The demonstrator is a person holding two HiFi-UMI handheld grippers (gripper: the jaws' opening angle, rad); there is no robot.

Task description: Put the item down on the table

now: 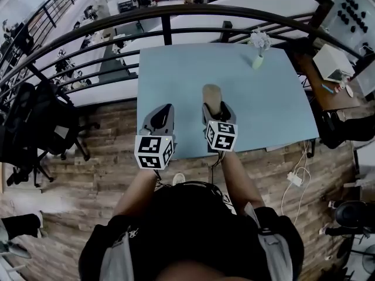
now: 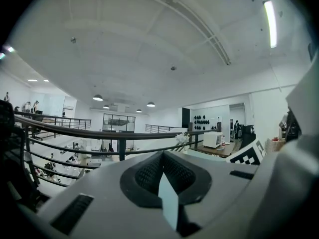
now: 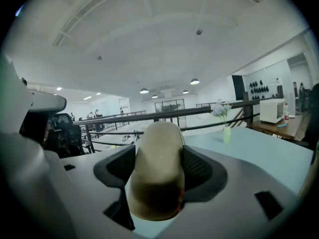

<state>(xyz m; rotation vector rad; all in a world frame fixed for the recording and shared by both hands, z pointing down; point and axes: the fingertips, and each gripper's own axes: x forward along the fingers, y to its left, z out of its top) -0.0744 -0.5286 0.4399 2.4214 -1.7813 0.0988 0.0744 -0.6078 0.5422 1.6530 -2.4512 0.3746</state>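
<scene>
A tan, bread-like item [image 1: 212, 97] [image 3: 155, 171] stands upright between the jaws of my right gripper [image 1: 215, 111] [image 3: 158, 169], which is shut on it above the near part of the pale blue table [image 1: 275, 104]. I cannot tell if the item touches the tabletop. My left gripper [image 1: 160, 119] [image 2: 162, 178] hovers beside it at the table's near left edge; its jaws are closed together with nothing between them, only a sliver of blue table showing through.
A small vase with white flowers [image 1: 258, 47] [image 3: 226, 126] stands at the table's far right. A dark curved railing [image 1: 176, 16] runs behind the table. A black office chair [image 1: 41, 127] sits to the left, a desk with clutter [image 1: 340, 69] to the right.
</scene>
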